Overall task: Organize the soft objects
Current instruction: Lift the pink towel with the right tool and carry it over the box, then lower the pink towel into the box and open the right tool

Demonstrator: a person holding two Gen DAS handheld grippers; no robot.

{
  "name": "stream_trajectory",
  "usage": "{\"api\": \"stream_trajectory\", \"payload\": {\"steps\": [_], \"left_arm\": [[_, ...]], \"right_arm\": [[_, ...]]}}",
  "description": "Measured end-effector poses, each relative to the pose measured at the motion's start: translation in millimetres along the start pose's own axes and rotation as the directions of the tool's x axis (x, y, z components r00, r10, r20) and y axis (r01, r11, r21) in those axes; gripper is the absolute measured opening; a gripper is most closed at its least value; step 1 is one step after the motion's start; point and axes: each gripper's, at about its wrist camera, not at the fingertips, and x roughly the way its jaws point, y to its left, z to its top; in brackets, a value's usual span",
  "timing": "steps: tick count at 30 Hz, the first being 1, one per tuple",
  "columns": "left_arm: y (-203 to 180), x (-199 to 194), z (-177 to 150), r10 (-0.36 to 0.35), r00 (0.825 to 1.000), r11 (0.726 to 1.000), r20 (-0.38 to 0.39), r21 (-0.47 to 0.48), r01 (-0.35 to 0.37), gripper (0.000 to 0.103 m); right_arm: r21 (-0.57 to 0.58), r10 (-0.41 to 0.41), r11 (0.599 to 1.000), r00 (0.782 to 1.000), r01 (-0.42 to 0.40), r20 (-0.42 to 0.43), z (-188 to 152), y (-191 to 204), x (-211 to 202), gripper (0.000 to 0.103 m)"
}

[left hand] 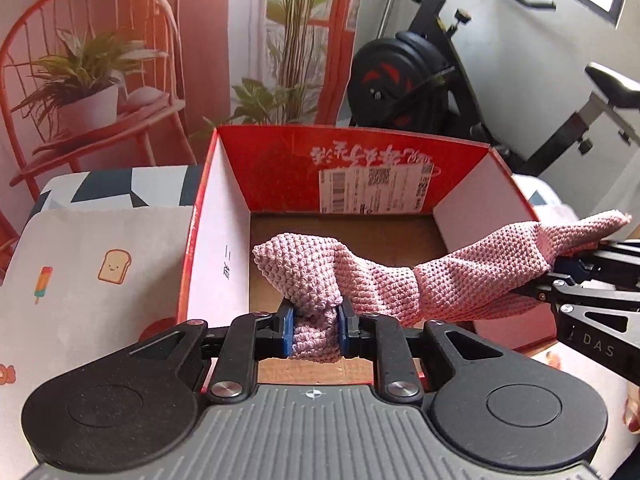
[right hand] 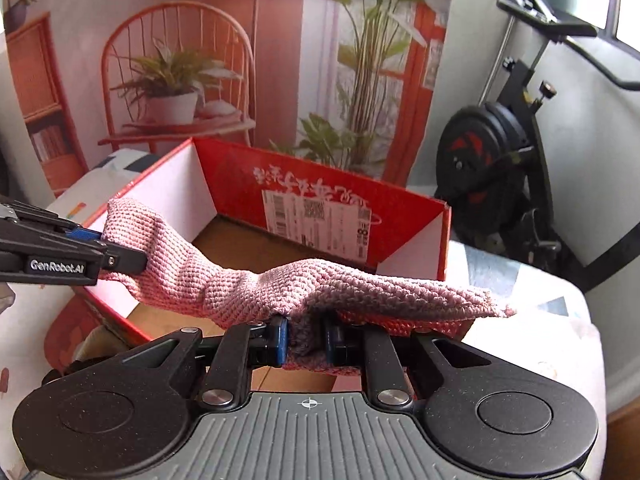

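Observation:
A pink knitted cloth (left hand: 400, 276) hangs stretched between both grippers, over the open red cardboard box (left hand: 360, 168). My left gripper (left hand: 315, 330) is shut on one bunched end of the cloth above the box's near edge. My right gripper (right hand: 306, 338) is shut on the other end (right hand: 360, 292), above the box's right side (right hand: 442, 240). The right gripper shows in the left wrist view (left hand: 560, 276) at the right. The left gripper shows in the right wrist view (right hand: 116, 252) at the left. The box floor (left hand: 380, 232) is bare brown cardboard.
The box stands on a table with a white cloth printed with toast and ice-lolly pictures (left hand: 100, 272). A printed backdrop of an orange chair and plants (left hand: 92, 80) stands behind. A black exercise bike (left hand: 420, 80) is at the back right.

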Motion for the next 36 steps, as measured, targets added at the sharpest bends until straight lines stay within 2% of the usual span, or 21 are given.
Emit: {"api": "stream_trajectory", "payload": {"steps": [7,13,20,21,22,23,25,26,29,31,36], "left_arm": [[-4,27,2,0.003,0.997,1.0,-0.076,0.024,-0.001,0.022],[-10,44,-1,0.001,0.992,0.999,-0.128,0.038,0.004,0.022],[-8,52,-3,-0.017,0.986,1.0,-0.166,0.006,0.018,0.024],[-10,52,-2,-0.025,0.987,1.0,-0.161,0.011,0.027,0.024],[-11,50,-1,-0.029,0.988,0.999,-0.151,0.022,0.033,0.031],[-12,47,-1,-0.037,0.99,0.999,-0.14,0.032,0.042,0.042],[-12,41,1,-0.047,0.993,0.998,-0.112,0.034,0.051,0.056],[-12,38,2,-0.049,0.994,0.998,-0.102,0.029,0.052,0.059],[-11,28,4,-0.064,0.994,0.998,-0.086,0.022,0.066,0.06],[-10,19,3,-0.066,0.995,0.997,-0.077,0.03,0.069,0.06],[-6,-9,-2,-0.077,0.997,0.996,-0.024,0.046,0.078,0.061]], "right_arm": [[0.024,0.044,0.999,0.995,-0.042,-0.089,1,-1,29,0.016],[0.05,0.05,0.998,0.985,-0.043,-0.162,4,3,50,0.016],[0.122,0.087,0.991,0.971,-0.06,-0.224,4,4,65,0.016],[0.133,0.091,0.989,0.969,-0.061,-0.23,4,4,67,0.018],[0.144,0.094,0.988,0.967,-0.061,-0.235,3,3,68,0.019],[0.158,0.097,0.986,0.966,-0.06,-0.24,2,2,68,0.02],[0.185,0.105,0.981,0.965,-0.06,-0.241,1,0,67,0.025],[0.192,0.099,0.98,0.966,-0.053,-0.239,1,-2,65,0.026],[0.2,0.074,0.979,0.971,-0.028,-0.226,2,-4,57,0.036],[0.194,0.051,0.981,0.977,-0.01,-0.208,3,-3,48,0.049],[0.182,0.038,0.983,0.99,-0.013,-0.133,4,-7,19,0.049]]}}
